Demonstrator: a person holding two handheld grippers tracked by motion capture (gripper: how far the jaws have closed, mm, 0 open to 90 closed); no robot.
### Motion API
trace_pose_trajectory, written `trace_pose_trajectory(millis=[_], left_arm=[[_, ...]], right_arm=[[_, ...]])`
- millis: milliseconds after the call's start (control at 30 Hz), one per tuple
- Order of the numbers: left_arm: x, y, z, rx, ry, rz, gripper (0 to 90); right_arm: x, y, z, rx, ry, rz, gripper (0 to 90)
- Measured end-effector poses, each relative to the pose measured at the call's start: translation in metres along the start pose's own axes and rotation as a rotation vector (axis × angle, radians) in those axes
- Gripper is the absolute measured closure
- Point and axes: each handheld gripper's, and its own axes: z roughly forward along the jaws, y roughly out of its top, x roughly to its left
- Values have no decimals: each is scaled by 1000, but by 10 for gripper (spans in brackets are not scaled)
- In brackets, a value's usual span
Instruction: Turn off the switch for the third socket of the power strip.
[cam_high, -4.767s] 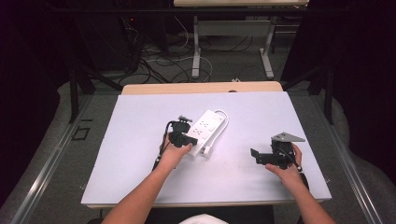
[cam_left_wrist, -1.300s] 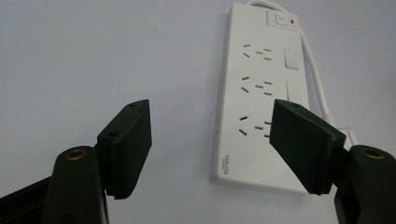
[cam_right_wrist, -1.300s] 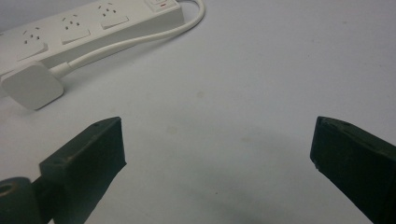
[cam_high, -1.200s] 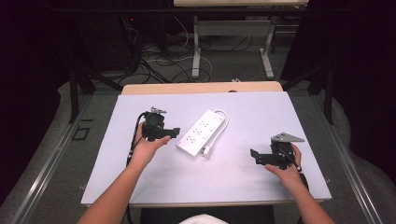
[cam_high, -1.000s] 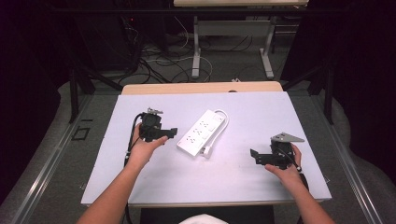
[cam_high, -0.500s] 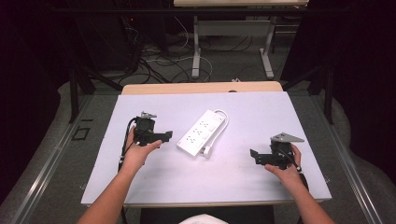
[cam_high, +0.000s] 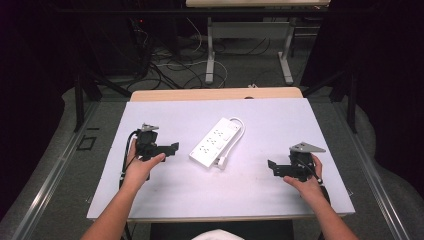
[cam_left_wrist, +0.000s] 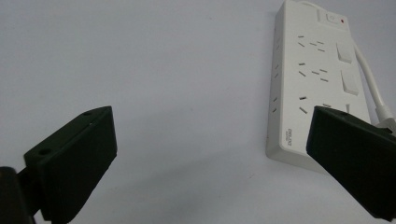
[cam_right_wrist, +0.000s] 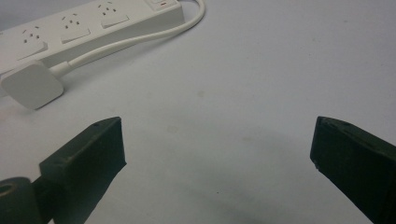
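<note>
A white power strip lies diagonally at the middle of the white table, its cord looped back and its white plug resting at its near end. The left gripper view has the power strip at the right, part of it behind the right jaw. My left gripper hovers to the strip's left, open with nothing between its jaws. Near the table's right front, my right gripper stands open and empty, pointing left toward the plug and strip.
A wooden strip edges the table's far side. Beyond it on the floor stand metal table legs and tangled cables. Dark curtains close in both sides.
My left gripper has drawn away from the power strip, moving left and slightly toward the near edge. The right gripper and the strip have stayed put.
</note>
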Motion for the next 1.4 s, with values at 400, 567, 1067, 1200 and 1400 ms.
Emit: trace_pose_trajectory(millis=[400, 567, 1067, 1200, 1400], left_arm=[[7, -18, -7, -10, 6, 4, 2], [9, -26, -7, -9, -1, -8, 2], [13, -45, -2, -43, -5, -39, 2], [14, -49, 0, -44, -11, -50, 2], [16, -54, 2, -40, -11, -46, 2]], right_arm=[[1, 0, 1, 1, 1, 3, 25], [0, 0, 0, -1, 0, -5, 25], [0, 0, 1, 0, 0, -3, 25], [0, 0, 1, 0, 2, -3, 25], [0, -1, 1, -1, -1, -3, 25]])
